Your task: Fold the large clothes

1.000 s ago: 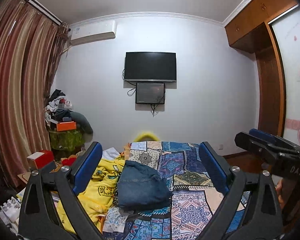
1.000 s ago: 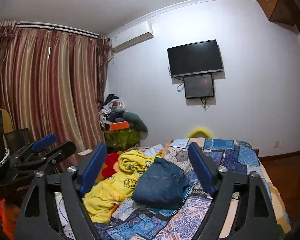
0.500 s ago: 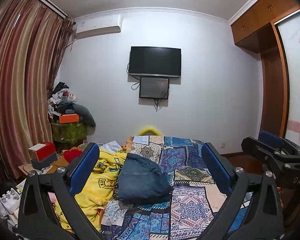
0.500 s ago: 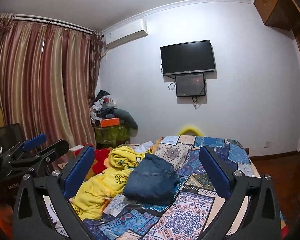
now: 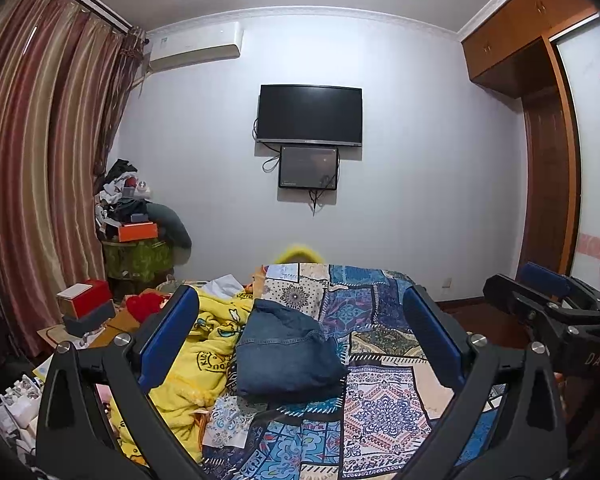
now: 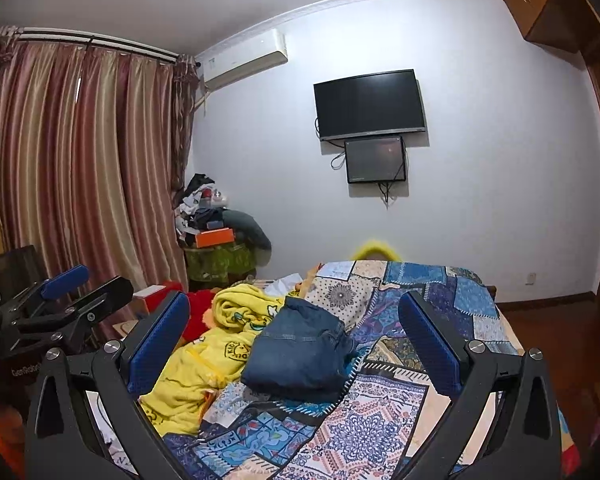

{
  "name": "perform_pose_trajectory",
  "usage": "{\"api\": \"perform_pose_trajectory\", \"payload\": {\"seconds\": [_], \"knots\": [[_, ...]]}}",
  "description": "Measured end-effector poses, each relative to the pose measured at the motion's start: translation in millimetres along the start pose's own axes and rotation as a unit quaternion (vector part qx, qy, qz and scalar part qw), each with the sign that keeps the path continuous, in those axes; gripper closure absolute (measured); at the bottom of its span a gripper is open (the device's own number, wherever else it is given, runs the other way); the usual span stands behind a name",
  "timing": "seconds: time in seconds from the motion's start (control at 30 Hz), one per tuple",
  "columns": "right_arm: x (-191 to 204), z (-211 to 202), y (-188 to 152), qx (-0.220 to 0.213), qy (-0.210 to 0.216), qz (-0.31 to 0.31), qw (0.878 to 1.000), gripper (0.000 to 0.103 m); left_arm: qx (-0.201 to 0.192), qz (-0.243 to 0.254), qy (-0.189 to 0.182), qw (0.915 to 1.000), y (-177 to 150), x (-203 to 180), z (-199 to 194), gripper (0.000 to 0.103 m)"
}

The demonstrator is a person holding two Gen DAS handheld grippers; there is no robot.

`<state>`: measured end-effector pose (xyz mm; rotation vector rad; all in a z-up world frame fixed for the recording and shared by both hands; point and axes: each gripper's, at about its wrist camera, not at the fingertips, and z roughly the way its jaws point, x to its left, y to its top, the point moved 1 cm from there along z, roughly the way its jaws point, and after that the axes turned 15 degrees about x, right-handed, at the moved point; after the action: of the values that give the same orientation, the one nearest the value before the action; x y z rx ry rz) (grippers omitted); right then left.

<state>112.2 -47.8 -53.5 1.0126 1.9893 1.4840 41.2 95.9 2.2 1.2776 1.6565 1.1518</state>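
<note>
Left gripper [image 5: 300, 344]: I am holding it above the near end of the bed, jaws spread wide, nothing between the blue pads.
Right gripper [image 6: 296, 344]: I am holding it likewise, jaws wide apart and empty; it is showing at the right edge of the left view.
Denim garment [image 5: 286, 354]: it is lying as a compact folded bundle on the patchwork bedspread [image 5: 384, 392], touching the yellow blanket [image 5: 196, 364] at its left side.
Change over the last second: both views are drawing back and rising; the bundle is sitting lower and smaller between the fingers, its shape unchanged.
Meaning: I am judging the denim as folded and released; I cannot tell whether the yellow blanket counts as further work.
</note>
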Motion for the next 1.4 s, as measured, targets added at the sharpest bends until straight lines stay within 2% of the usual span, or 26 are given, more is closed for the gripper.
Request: {"api": "perform_pose_trajectory", "payload": {"seconds": [0.9, 1.2, 1.3, 1.4], "knots": [[-5, -6, 0, 0.008, -0.011, 0.01, 1.0, 0.0, 0.016, -0.006, -0.008, 0.9998, -2, 3, 10, 0.0], [-6, -6, 0, 0.006, -0.011, 0.012, 1.0, 0.0, 0.018, -0.011, -0.024, 0.9995, 0, 8, 12, 0.0], [-6, -7, 0, 0.005, -0.013, 0.012, 1.0, 0.0, 0.029, -0.01, -0.044, 0.9986, -1, 9, 14, 0.0], [-6, -6, 0, 0.007, -0.012, 0.014, 1.0, 0.0, 0.029, -0.014, -0.043, 0.9986, -2, 10, 14, 0.0]]}}
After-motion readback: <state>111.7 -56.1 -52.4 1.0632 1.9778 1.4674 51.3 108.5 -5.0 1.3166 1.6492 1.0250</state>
